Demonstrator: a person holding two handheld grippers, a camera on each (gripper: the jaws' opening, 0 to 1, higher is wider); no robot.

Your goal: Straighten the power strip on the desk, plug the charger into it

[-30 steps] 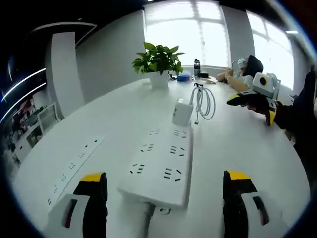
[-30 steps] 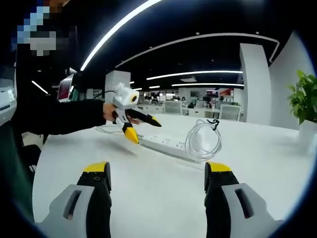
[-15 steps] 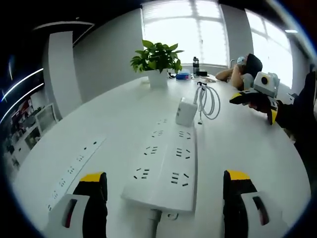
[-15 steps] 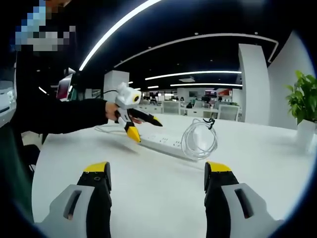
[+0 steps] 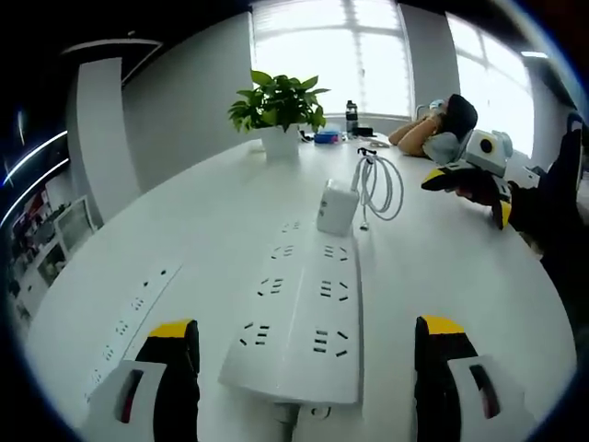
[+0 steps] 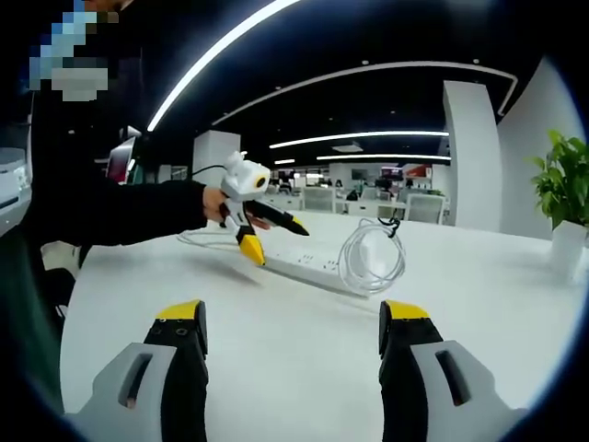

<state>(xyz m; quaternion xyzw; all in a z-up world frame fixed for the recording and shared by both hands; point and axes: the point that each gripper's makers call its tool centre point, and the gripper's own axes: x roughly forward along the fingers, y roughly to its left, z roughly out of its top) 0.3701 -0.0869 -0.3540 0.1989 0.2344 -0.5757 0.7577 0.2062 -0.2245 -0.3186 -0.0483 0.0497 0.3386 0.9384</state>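
Bright windows light a big open office, and a wide white table [image 5: 433, 267] carries everything. On it, in the left gripper view, a long white plastic power strip [image 5: 302, 318] lies flat, running away from the left tool [image 5: 308, 354], whose yellow-tipped black jaws stand spread wide to either side of the strip's near end without touching it. At the strip's far end a small white boxy charger [image 5: 337, 208] stands upright, with its coiled white cable [image 5: 375, 186] just beyond. A second white power strip [image 5: 133, 318] lies nearer the table's left edge, apart from the first. Far back on the table stands a leafy green plant in a white pot [image 5: 276, 115].

In the right gripper view the right tool [image 6: 290, 345] hangs over bare table, jaws spread wide, holding nothing. Ahead, the left tool [image 6: 271, 238] is held by a dark-sleeved arm [image 6: 120, 212] above the near end of the power strip [image 6: 308, 265], jaws parted. The cable coil [image 6: 370, 258] stands beside the strip.
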